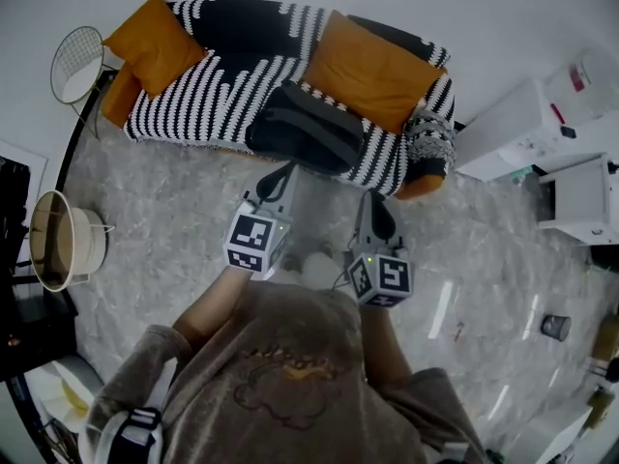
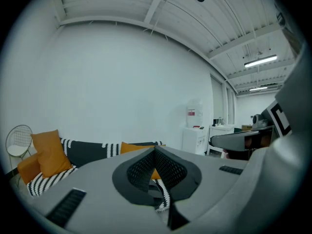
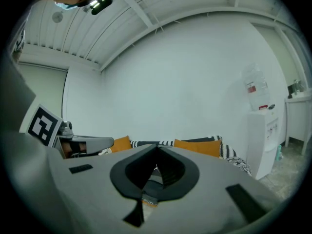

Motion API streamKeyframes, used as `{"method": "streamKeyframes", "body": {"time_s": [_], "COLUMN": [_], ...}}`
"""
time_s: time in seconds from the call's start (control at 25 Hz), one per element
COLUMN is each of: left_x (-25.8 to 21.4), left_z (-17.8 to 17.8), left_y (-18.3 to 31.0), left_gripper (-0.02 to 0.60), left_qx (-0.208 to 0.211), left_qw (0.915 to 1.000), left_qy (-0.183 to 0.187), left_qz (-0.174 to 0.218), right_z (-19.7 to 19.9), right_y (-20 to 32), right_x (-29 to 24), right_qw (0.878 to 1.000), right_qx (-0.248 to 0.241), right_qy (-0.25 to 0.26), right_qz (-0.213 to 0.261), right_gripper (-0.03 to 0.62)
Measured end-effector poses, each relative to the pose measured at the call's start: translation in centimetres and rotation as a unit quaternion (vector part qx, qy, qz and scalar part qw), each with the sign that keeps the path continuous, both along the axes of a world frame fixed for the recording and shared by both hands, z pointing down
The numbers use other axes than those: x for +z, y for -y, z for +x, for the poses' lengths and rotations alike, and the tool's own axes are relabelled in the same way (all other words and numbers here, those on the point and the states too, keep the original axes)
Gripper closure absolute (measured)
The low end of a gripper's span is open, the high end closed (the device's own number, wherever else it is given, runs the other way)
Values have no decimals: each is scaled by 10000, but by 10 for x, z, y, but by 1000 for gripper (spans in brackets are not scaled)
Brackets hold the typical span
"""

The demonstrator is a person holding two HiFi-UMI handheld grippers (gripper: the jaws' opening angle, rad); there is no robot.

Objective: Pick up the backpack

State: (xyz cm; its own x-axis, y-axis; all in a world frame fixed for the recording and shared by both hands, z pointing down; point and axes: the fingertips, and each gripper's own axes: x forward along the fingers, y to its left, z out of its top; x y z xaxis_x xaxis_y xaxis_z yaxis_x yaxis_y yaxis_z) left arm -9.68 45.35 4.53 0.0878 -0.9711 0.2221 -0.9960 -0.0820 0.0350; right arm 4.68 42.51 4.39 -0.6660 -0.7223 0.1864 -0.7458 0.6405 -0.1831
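A black backpack [image 1: 305, 129] lies on the seat of a black-and-white striped sofa [image 1: 208, 90], between two orange cushions [image 1: 372, 66]. In the head view my left gripper [image 1: 283, 174] points at the backpack's near edge, just short of the sofa front. My right gripper [image 1: 375, 204] is held a little farther back and to the right, over the floor. Both sets of jaws are shut with nothing between them. In the left gripper view the left gripper [image 2: 155, 150] has its tips touching, and its body hides the backpack. The right gripper [image 3: 157, 147] looks the same in its own view.
A round wire side table [image 1: 77, 61] stands left of the sofa and a beige basket [image 1: 58, 240] sits on the floor at the left. White cabinets [image 1: 522, 124] and a water dispenser [image 2: 195, 130] stand at the right. A small dark cup [image 1: 555, 327] sits on the marbled floor.
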Motion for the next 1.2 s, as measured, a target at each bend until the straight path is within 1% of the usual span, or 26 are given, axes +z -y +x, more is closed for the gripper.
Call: {"method": "streamKeyframes", "body": {"time_s": [0.08, 0.24, 0.36, 0.56, 0.84, 1.04, 1.2], "left_x": [5, 7, 11, 16, 19, 20, 18], "left_z": [0, -10, -17, -31, -37, -44, -51], "left_y": [15, 51, 79, 131, 209, 259, 292], "left_gripper": [580, 581, 581, 581, 581, 581, 581], "left_qx": [36, 69, 99, 147, 319, 282, 212], "left_qw": [10000, 10000, 9999, 9998, 9994, 9995, 9997], "left_qy": [-13, 7, 37, 79, 61, 64, 106], "left_qz": [-62, 29, 25, -59, -127, -153, -68], "right_z": [0, -7, -15, -34, -49, -49, -57], "right_y": [16, 51, 79, 134, 215, 266, 297], "right_x": [3, 14, 20, 19, 23, 29, 32], "right_qw": [10000, 9999, 9999, 9997, 9994, 9992, 9994], "right_qx": [55, 120, 107, 62, 27, 55, 69], "right_qy": [15, 65, 102, 210, 305, 324, 268], "right_qz": [-13, -50, -60, -64, -164, -238, -192], "right_gripper": [594, 594, 594, 594, 594, 594, 594]}}
